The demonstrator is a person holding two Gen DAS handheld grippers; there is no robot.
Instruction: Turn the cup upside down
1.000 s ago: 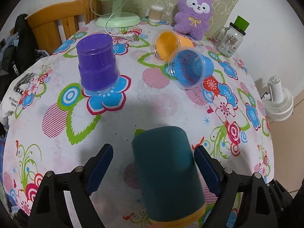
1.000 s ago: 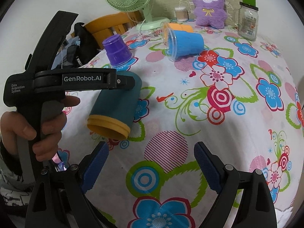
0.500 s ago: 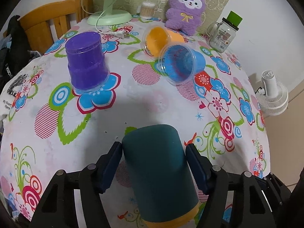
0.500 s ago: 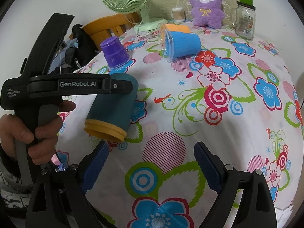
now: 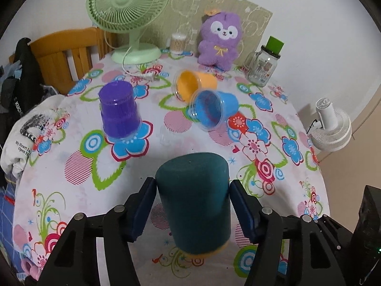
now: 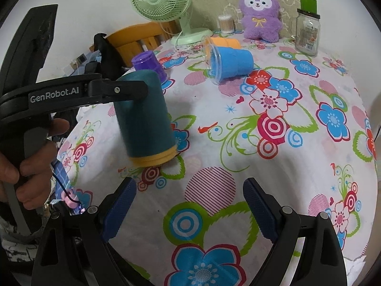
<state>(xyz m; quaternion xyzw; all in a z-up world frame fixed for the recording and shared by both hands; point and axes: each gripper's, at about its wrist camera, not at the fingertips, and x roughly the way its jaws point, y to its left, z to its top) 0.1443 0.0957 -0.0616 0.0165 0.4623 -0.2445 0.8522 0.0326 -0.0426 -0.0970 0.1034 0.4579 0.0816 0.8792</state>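
A dark teal cup point(image 5: 194, 200) with a yellow rim is held in my left gripper point(image 5: 193, 209), whose blue pads press its two sides. In the right wrist view the teal cup point(image 6: 144, 116) hangs tilted, closed base up and yellow rim down, close above the flowered tablecloth point(image 6: 273, 124). My right gripper point(image 6: 189, 205) is open and empty, low over the cloth to the right of the cup.
A purple cup point(image 5: 119, 110) stands upside down at mid left. A blue cup point(image 5: 213, 110) and an orange cup point(image 5: 193, 85) lie on their sides. A green fan point(image 5: 129, 16), a purple plush point(image 5: 220, 39) and a glass jar point(image 5: 264, 68) line the far edge.
My left gripper closed on the teal cup, lifted it off the cloth and turned it from lying on its side toward rim-down. The right gripper stayed put.
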